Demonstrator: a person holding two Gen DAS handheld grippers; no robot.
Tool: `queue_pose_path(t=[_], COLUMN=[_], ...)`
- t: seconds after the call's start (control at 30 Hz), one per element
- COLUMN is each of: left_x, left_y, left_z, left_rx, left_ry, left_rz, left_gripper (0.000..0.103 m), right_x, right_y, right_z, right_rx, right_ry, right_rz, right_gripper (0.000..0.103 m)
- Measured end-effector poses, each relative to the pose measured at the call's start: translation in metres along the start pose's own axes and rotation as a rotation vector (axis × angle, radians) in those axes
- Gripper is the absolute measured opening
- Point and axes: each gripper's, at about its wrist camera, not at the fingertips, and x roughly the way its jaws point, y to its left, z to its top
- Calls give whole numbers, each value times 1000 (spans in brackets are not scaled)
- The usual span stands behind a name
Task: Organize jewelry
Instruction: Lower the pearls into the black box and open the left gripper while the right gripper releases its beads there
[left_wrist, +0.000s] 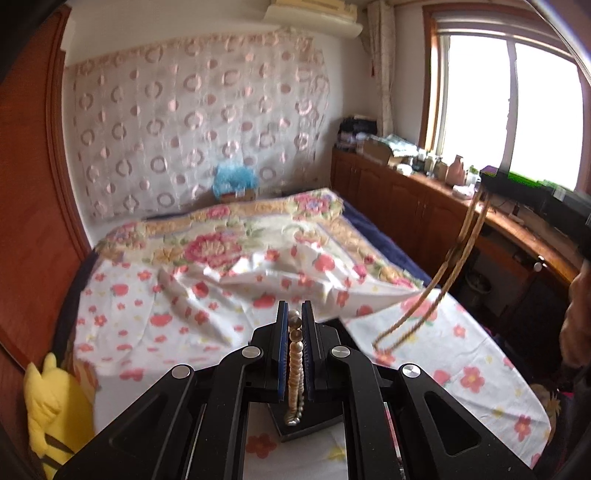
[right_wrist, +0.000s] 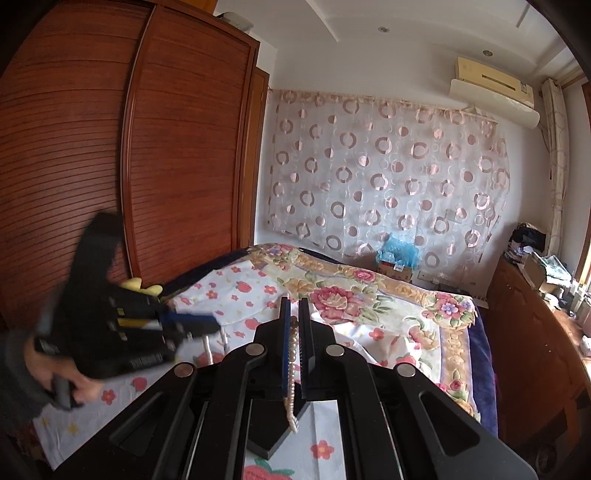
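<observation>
My left gripper (left_wrist: 294, 314) is shut on a pearl necklace (left_wrist: 295, 354); the beads run down between its blue pads to a black stand (left_wrist: 306, 424) below. My right gripper (right_wrist: 294, 308) is shut on a thin pearl necklace (right_wrist: 293, 369), which hangs to a black stand (right_wrist: 273, 428). In the left wrist view that necklace (left_wrist: 436, 280) dangles in a long loop from the other gripper at the right edge. In the right wrist view the left gripper (right_wrist: 199, 325) shows blurred at the left, held in a hand, with strands hanging below it.
A bed with a strawberry-print sheet (left_wrist: 177, 314) and a floral blanket (right_wrist: 369, 295) lies below both grippers. A wooden wardrobe (right_wrist: 129, 147) stands left. A yellow plush (left_wrist: 55, 406) sits by it. A cluttered wooden sideboard (left_wrist: 424, 184) runs under the window.
</observation>
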Motion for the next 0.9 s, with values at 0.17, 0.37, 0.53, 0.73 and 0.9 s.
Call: queue_pose_path(t=[0.17,0.37,0.53,0.73,0.9], left_x=[16,22,21,10,-6], left_y=[9,12,13,13,12], left_z=[-14,-21,-28,-44,-69], left_rx=[-32,-39,-55,-56,-63], left_ry=[39,62,62,56,52], left_rz=[-2,11,9,23,30], left_gripper=[7,11,21,33,34], right_x=[21,60,94,108,95], right_y=[2,7,15,26,30], right_z=[0,-30,-68,-92,-102], right_rx=[13,40,75,81,73], right_ry=[27,131,234,284,272], right_rz=[20,50,63,46,33], right_gripper=[5,5,5,10,39])
